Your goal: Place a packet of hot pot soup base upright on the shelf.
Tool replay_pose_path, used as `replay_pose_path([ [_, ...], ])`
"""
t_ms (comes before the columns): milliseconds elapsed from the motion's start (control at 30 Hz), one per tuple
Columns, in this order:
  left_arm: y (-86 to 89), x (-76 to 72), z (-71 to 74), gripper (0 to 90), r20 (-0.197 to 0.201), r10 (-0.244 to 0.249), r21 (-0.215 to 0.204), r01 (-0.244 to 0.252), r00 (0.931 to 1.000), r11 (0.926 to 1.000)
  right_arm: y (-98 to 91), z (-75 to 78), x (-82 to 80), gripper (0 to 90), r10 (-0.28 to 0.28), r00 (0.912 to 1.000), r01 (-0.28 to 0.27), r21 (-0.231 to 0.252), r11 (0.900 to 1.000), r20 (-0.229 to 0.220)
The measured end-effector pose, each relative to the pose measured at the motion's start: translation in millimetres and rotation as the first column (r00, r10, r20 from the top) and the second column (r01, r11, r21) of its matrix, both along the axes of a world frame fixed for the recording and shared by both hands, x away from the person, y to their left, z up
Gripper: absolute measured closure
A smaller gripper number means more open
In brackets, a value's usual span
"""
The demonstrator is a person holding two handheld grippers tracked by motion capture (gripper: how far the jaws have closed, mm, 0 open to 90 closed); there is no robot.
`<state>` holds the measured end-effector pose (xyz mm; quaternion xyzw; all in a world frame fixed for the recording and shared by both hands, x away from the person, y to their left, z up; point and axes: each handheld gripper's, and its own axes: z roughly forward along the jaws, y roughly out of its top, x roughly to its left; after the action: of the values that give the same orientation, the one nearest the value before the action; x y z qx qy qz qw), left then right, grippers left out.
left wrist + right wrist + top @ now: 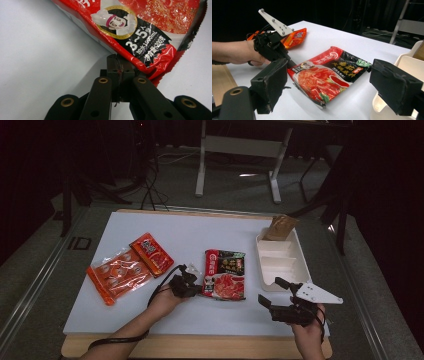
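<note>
Black fingers [119,65]; "3~5" pouch [140,27].

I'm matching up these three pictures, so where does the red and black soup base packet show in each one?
High view: red and black packet lies at table centre, just right of the left gripper.
Left gripper view: its corner sits pinched in the shut jaws.
Right gripper view: centre, flat on the table.
Shared landmark: the left gripper.

High view looks down; both gripper views closely share the red packet [224,274].
</note>
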<state>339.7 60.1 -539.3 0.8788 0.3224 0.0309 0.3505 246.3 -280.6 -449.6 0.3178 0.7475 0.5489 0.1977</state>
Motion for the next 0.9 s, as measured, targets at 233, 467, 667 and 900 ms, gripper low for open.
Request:
replay_pose_path([
  [233,2.6,0.9,1.8,84.4,0.009,0.012,0.002,-0.013,0.9999,0.9999,-0.5,0.8,0.3,14.9,-0.003,0.9998,0.003,-0.015,0.9999,0.018],
  [467,19.0,9.1,17.5,71.6,0.011,0.062,-0.069,-0.061,0.998,0.9958,-1.3,1.9,-0.4,14.9,0.005,0.9991,-0.004,-0.021,0.9998,0.042],
  [667,22.6,14.9,30.2,57.7,0.018,0.075,-0.112,-0.073,0.997,0.9911,-0.2,2.4,-0.9,15.1,0.013,0.9984,-0.012,-0.025,0.9996,0.055],
  [900,20.7,23.8,41.9,49.0,0.033,0.079,-0.146,-0.074,0.9963,0.9865,4.4,4.2,-5.2,11.1,0.024,0.999,-0.024,-0.005,0.9997,0.038],
])
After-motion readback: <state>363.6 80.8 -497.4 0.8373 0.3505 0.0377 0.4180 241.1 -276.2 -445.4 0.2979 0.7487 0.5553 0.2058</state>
